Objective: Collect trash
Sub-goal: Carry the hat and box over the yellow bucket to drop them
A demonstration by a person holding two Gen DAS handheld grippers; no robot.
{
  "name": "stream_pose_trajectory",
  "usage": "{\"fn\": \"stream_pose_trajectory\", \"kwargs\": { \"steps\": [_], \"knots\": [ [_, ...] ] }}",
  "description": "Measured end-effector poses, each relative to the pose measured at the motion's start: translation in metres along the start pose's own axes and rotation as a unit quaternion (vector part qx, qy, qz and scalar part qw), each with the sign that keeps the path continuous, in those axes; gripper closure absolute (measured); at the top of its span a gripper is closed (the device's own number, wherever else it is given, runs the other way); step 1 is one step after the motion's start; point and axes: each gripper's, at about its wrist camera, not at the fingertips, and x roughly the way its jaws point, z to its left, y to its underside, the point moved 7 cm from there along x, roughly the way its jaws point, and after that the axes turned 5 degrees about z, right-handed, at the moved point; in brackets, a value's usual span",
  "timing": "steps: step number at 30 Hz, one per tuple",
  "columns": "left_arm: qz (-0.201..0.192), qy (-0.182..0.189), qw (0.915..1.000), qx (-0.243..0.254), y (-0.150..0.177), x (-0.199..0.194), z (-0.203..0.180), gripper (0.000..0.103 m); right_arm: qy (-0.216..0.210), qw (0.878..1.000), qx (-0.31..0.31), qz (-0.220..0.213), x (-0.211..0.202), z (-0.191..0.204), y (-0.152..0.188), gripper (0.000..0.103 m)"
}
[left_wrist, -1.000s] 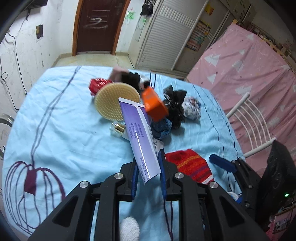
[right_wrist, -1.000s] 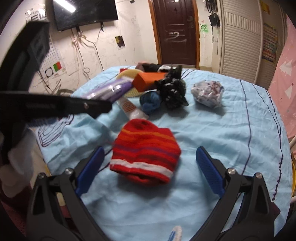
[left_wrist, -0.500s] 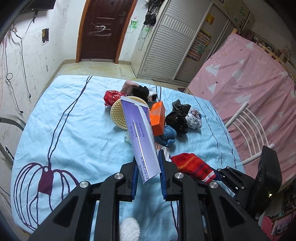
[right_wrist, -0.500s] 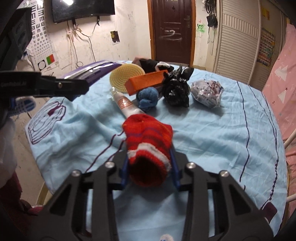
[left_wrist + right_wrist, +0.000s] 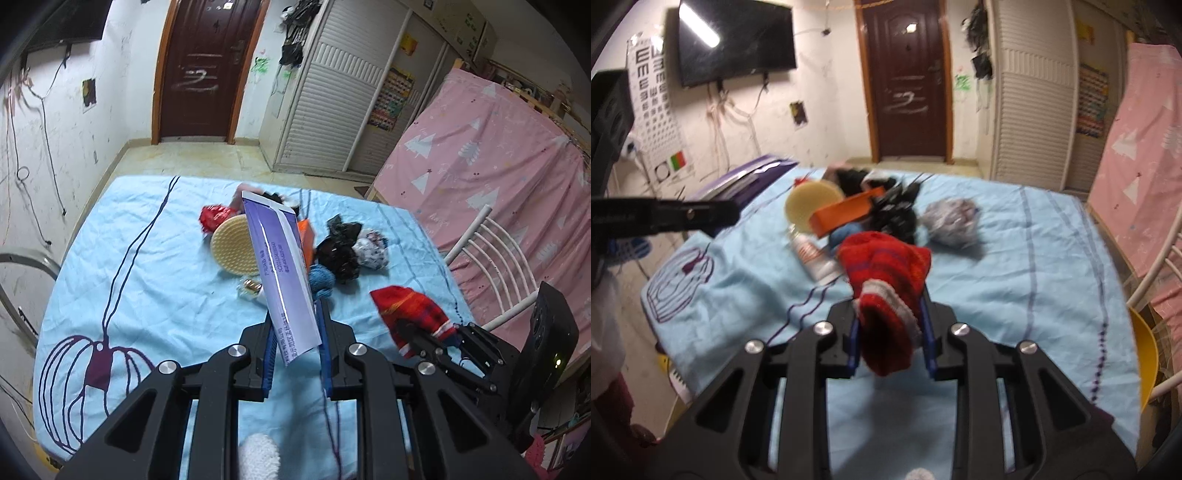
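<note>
My left gripper [image 5: 295,336] is shut on a purple and white flat box [image 5: 280,266] and holds it tilted above the blue tablecloth [image 5: 147,288]. My right gripper [image 5: 888,328] is shut on a red striped knit hat [image 5: 886,280], lifted off the cloth; the hat also shows in the left wrist view [image 5: 410,310]. The purple box [image 5: 746,181] shows at the left of the right wrist view.
A pile lies mid-table: a yellow round brush [image 5: 232,251], an orange box [image 5: 846,214], a black bag [image 5: 340,251], a crumpled patterned bag [image 5: 951,221], a blue yarn ball [image 5: 321,280], a white tube [image 5: 814,258], a red wrapper [image 5: 212,218]. A white chair [image 5: 495,251] stands at the right.
My right gripper closed on the red hat and lifted it off the cloth. My left gripper rose and pulled back, still holding the purple box.
</note>
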Motion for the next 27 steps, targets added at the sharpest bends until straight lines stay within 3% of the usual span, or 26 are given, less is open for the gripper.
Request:
{"fn": "stream_pose_trajectory", "kwargs": {
  "steps": [6,13,27],
  "knots": [
    [-0.024,0.000,0.9993,0.030,-0.010,-0.012,-0.031,0.093,0.034,0.997,0.032,-0.055,-0.025,-0.036,-0.008,0.079],
    [-0.055,0.005,0.9953,0.079,-0.024,-0.020,-0.086,0.093,0.060,0.992,0.078,-0.082,-0.043,-0.090,-0.007,0.079],
    [-0.040,0.047,0.9823,0.177,-0.035,0.021,-0.204,0.093,0.138,0.972,0.161,-0.104,-0.072,-0.211,0.019,0.079]
  ]
}}
